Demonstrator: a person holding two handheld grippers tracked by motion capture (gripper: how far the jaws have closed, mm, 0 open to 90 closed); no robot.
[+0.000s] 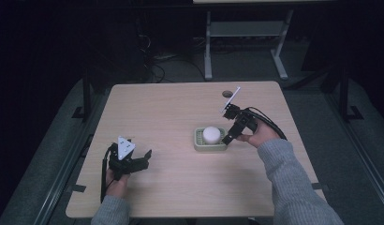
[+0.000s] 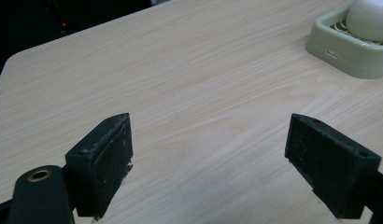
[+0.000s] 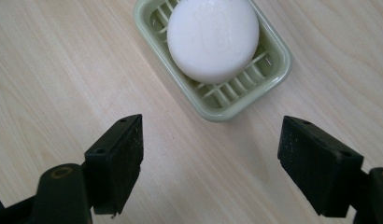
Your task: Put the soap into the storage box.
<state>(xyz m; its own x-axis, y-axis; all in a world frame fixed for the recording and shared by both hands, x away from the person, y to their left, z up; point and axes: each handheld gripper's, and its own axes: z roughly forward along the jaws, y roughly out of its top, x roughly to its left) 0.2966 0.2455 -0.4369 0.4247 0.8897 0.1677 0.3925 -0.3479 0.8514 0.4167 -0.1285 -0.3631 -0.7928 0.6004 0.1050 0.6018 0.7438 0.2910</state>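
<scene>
Soap sits in a pale green ribbed dish, a round white bar lying flat across the ridges, a bit right of the middle of the light wood surface. From the right gripper view you get the bar filling most of the dish, with the dish's near corner poking down toward the gap between the two black jaws. Right gripper hangs just beside the dish's right end, tilted down at it, jaws spread wide and holding nothing; can't tell if a tip actually touches the rim. Left gripper is well apart, over bare wood near the front left, also wide open and empty. Its own view catches the dish at the top right corner.
</scene>
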